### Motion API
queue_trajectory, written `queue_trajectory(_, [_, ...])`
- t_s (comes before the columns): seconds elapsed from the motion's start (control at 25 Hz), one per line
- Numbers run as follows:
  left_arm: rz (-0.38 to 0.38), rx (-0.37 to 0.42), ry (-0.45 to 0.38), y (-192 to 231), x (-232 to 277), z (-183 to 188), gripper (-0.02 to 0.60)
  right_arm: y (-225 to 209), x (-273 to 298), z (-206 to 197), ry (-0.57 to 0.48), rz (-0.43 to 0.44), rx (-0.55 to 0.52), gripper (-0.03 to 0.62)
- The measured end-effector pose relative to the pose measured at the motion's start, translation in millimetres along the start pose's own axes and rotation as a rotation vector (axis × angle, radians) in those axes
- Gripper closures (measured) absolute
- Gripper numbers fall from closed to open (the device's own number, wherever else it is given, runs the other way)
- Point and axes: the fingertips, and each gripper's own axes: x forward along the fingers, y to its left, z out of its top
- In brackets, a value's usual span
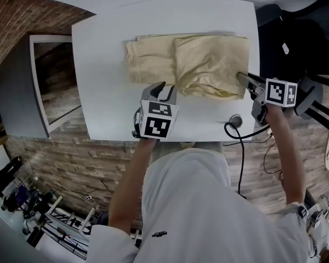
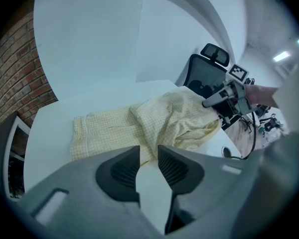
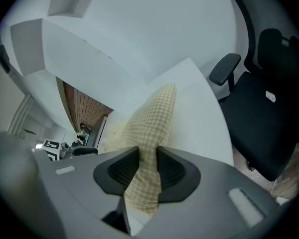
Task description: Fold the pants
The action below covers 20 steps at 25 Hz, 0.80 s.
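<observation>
Yellow checked pants [image 1: 192, 64] lie partly folded on the far half of the white table [image 1: 104, 64], with their right part doubled over and rumpled. My right gripper [image 1: 242, 78] is at their near right corner. In the right gripper view the cloth [image 3: 154, 118] runs between the pads, so the right gripper [image 3: 147, 166] is shut on it. My left gripper [image 1: 163, 87] hovers at the near edge of the pants [image 2: 154, 123]. In the left gripper view its jaws [image 2: 148, 161] stand apart with only bare table between them, and the right gripper [image 2: 212, 102] shows beyond the cloth.
A black office chair [image 1: 288, 43] stands close off the table's right side. A round cable grommet [image 1: 236, 119] with a black cable sits by the near right table edge. A framed panel [image 1: 49, 81] leans left of the table over brick-patterned floor.
</observation>
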Motion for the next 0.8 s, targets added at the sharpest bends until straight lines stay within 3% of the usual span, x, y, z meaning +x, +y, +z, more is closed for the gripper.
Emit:
queue_trajectory(0.2, [-0.019,-0.019,-0.014,-15.5,-0.2,7.6,0.468,7.1,-36.6,10.1,-0.022,0.007,-0.046,0.48])
queue_trajectory(0.44, [-0.017,-0.047,-0.023,-15.1,-4.0,10.5,0.471,56.4,-64.3,34.1,-0.045,0.077,-0.141,0.484])
queue_trajectory(0.8, [0.002,-0.112,-0.055,13.9,-25.3,-1.4,0.472,141.0,-43.5,39.4,-0.022,0.192,-0.207,0.493])
